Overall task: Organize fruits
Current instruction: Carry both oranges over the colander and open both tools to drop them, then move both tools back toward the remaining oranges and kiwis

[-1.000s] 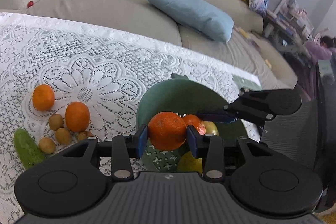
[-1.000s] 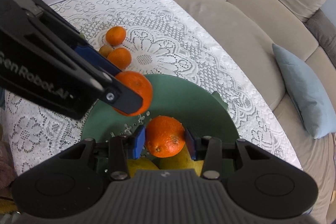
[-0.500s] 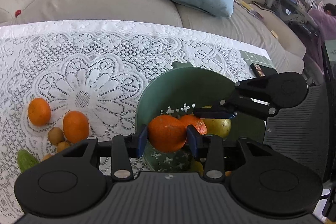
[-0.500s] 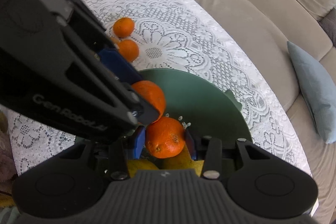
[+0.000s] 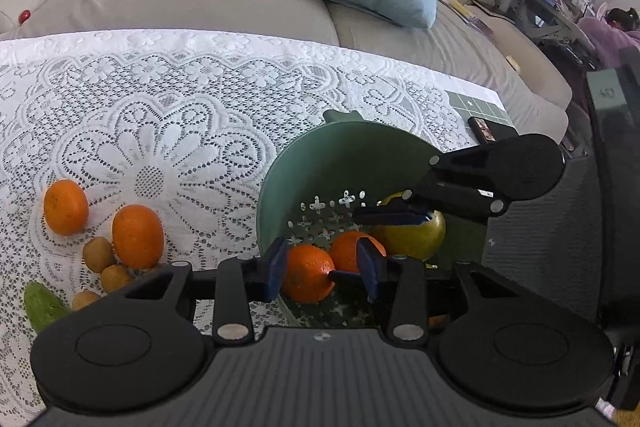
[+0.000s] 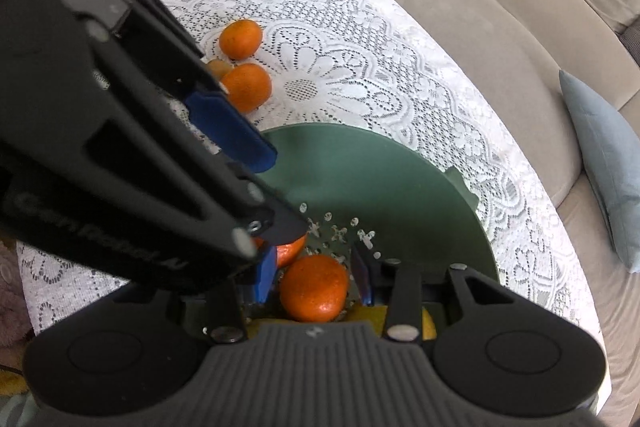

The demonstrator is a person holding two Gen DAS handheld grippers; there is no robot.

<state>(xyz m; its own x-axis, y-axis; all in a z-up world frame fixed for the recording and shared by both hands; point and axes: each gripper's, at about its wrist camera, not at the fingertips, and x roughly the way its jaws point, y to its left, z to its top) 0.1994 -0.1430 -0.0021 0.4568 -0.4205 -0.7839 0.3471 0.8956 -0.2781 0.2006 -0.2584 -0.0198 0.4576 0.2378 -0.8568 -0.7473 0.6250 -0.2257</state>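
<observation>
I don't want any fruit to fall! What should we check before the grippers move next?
1. The left gripper has its orange inside the green colander: ok.
2. The left gripper has let go: ok; its jaws have just been opening, with the orange between them and one pad clear.
3. The right gripper grips the second orange: cannot tell.
4. Room between the grippers: not ok, they crowd together over the colander.
5. All fruit gathered: not ok; two loose oranges lie on the lace tablecloth.

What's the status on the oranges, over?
Left gripper just opening, orange loose in bowl. Right gripper shut on second orange. Grippers close together over bowl.
</observation>
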